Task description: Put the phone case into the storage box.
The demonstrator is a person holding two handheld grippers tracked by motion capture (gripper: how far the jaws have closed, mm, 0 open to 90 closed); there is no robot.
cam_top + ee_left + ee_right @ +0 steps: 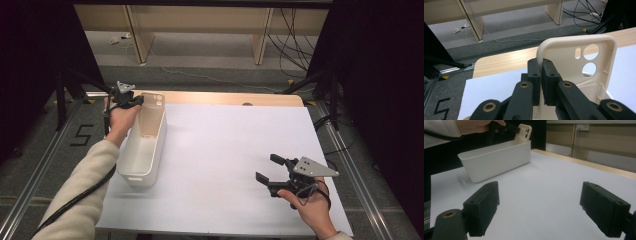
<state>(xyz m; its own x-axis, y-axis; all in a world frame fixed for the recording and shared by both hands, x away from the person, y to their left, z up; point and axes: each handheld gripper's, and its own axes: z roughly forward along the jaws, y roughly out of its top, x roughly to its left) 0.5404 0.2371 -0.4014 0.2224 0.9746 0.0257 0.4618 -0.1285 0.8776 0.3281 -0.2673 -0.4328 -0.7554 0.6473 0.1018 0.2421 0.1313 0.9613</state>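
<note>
The left gripper (541, 72) is clamped on the edge of a phone case (574, 67); its two black pads (549, 82) press the thin wall from both sides near one rounded corner, with no gap visible. The phone case is cream-coloured, smooth and matte, a shallow shell with a raised rim, two round camera holes and one small oblong slot near its top. In the high view the phone case (151, 114) stands upright and slightly tilted at the far end of the white bin (131, 170), its lower part inside the bin and its upper part above the rim; whether it touches the bin floor cannot be told. The bin is a long, narrow, rounded-corner plastic tub, plain white with smooth walls, lying near the left edge of the white sheet (225, 150) that covers the wooden table (225, 98). The left gripper (134, 101) sits at the bin's far end, just beside the case's upper left edge. The right gripper (270, 169) rests well apart from the bin, to its right on the sheet, its jaws spread wide with nothing between them; its pads (484, 207) are blocky, black and rough-textured, and only bare sheet lies between them.
</note>
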